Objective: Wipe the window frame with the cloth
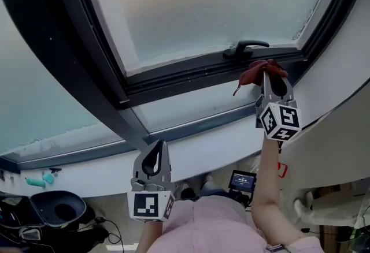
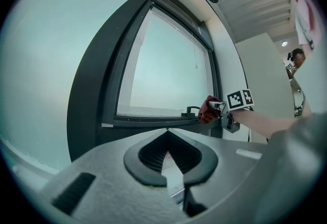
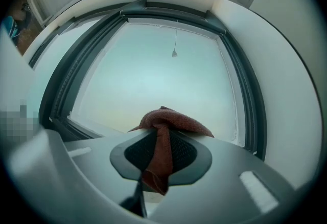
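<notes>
item 1: right gripper (image 1: pixel 269 80), raised on an outstretched arm, clenched on item 2.
item 2: rust-red woven cloth (image 1: pixel 254 74), pinched between the right gripper's jaws. one fold bunches over the tips and a tail hangs down between the pads. we place it at the lower right corner of the sash, just beside item 4. we cannot tell whether it touches the rail.
item 3: dark grey metal window frame (image 1: pixel 191 77) around a frosted pane, with a broad mullion running down to the left.
item 4: black lever handle (image 1: pixel 245 48) on the bottom rail of the frame.
item 5: left gripper (image 1: pixel 155 148), held low and well apart from the cloth, jaws closed together with nothing between them.
item 6: white sill (image 1: pixel 231 142) below the frame.
</notes>
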Action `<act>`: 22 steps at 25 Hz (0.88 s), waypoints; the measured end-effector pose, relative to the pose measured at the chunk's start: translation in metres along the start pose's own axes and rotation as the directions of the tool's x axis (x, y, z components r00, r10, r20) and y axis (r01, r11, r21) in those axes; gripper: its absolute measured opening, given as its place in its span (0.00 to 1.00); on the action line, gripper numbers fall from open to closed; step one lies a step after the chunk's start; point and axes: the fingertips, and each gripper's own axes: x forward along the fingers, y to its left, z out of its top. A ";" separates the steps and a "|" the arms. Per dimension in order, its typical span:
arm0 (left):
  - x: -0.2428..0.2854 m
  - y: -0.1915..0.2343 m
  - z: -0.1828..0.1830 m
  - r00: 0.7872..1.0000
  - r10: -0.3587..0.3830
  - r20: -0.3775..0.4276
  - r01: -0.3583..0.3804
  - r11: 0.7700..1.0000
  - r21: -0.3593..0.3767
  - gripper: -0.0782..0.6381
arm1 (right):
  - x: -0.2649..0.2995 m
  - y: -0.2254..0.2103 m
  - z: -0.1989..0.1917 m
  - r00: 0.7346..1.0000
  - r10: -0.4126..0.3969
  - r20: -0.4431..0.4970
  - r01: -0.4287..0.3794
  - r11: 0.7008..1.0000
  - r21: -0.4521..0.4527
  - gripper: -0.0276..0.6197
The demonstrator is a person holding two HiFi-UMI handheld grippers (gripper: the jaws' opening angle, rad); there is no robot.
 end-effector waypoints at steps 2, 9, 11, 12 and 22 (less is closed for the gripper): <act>0.000 0.001 0.001 1.000 0.020 0.002 -0.020 1.000 0.002 0.10 | 0.009 -0.002 0.005 1.000 0.015 0.008 -0.015 1.000 0.000 0.15; 0.013 -0.004 0.008 0.995 0.100 0.023 -0.101 0.995 0.004 0.10 | 0.047 0.005 -0.006 0.992 0.123 -0.018 -0.123 0.992 -0.001 0.15; 0.020 -0.011 0.012 0.993 0.113 0.030 -0.113 0.994 0.006 0.10 | 0.058 0.004 -0.012 0.988 0.151 -0.034 -0.151 0.988 -0.001 0.15; 0.024 -0.015 0.013 0.992 0.119 0.034 -0.119 0.993 0.007 0.10 | 0.063 0.002 -0.015 0.986 0.163 -0.039 -0.164 0.987 -0.001 0.15; 0.062 -0.050 0.017 0.985 0.164 0.052 -0.165 0.986 0.021 0.10 | 0.100 -0.012 -0.038 0.965 0.249 -0.078 -0.254 0.965 -0.058 0.15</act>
